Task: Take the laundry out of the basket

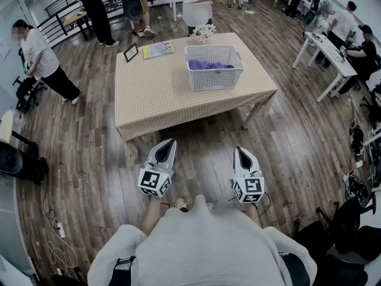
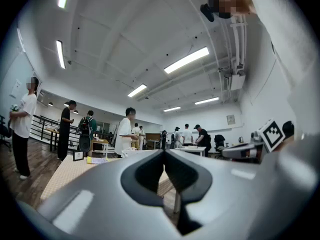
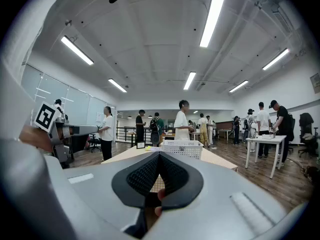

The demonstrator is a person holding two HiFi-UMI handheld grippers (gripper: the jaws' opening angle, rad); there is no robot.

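A white slatted laundry basket point(image 1: 215, 80) stands toward the far right of a table with a checked cloth point(image 1: 166, 97). Purple laundry point(image 1: 209, 65) lies inside it. Both grippers hang in front of my body, short of the table's near edge and well away from the basket. My left gripper point(image 1: 170, 141) has its jaws together with nothing between them; the left gripper view shows the tips point(image 2: 163, 152) meeting. My right gripper point(image 1: 238, 149) is also shut and empty point(image 3: 159, 154). The right gripper view shows the basket point(image 3: 182, 148) straight ahead beyond the jaws.
On the table's far side lie a small picture frame point(image 1: 131, 52), a yellow booklet point(image 1: 157, 49) and a small bunch of flowers point(image 1: 203, 33). Several people stand around the room. A white table point(image 1: 324, 49) is at the right. Cables and chairs line the floor edges.
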